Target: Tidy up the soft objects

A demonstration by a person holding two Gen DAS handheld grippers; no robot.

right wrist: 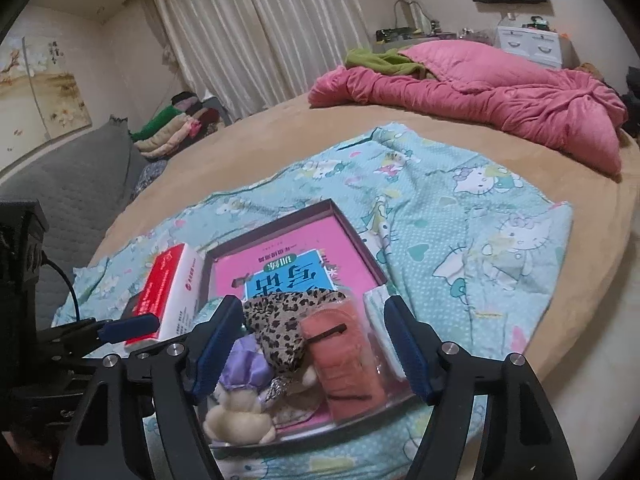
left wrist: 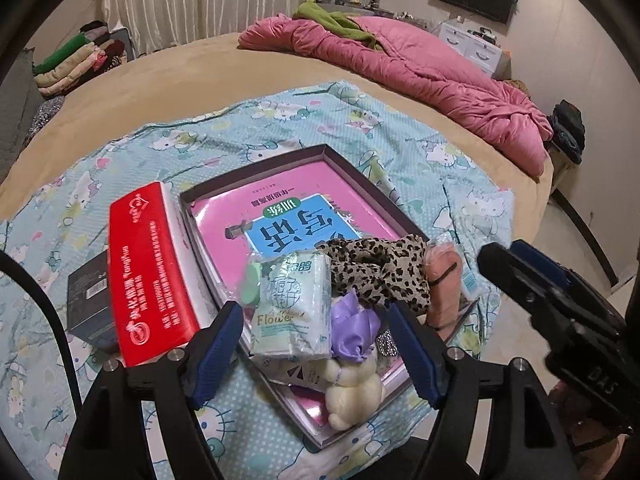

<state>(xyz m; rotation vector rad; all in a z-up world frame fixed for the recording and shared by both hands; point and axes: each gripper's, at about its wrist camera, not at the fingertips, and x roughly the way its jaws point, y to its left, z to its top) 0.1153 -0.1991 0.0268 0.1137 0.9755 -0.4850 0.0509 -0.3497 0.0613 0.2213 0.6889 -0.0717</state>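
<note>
A shallow dark-rimmed box [left wrist: 352,168] [right wrist: 352,224] lies on a Hello Kitty cloth and holds a pink book. On the book's near end lie a pale green tissue pack [left wrist: 292,304], a leopard-print cloth [left wrist: 380,272] [right wrist: 280,324], a cream plush toy [left wrist: 352,392] [right wrist: 240,412] in a purple dress, and a pink wrapped bundle [left wrist: 444,280] [right wrist: 344,360]. My left gripper [left wrist: 316,350] hovers open over the tissue pack and plush, pads clear of both. My right gripper [right wrist: 312,344] is open above the leopard cloth and pink bundle, gripping nothing.
A red tissue box [left wrist: 152,268] [right wrist: 168,288] and a black box [left wrist: 88,296] stand left of the box. A pink quilt [left wrist: 420,64] lies at the far side of the tan bed. Folded clothes [left wrist: 76,60] are stacked far left. The bed's edge drops off at right.
</note>
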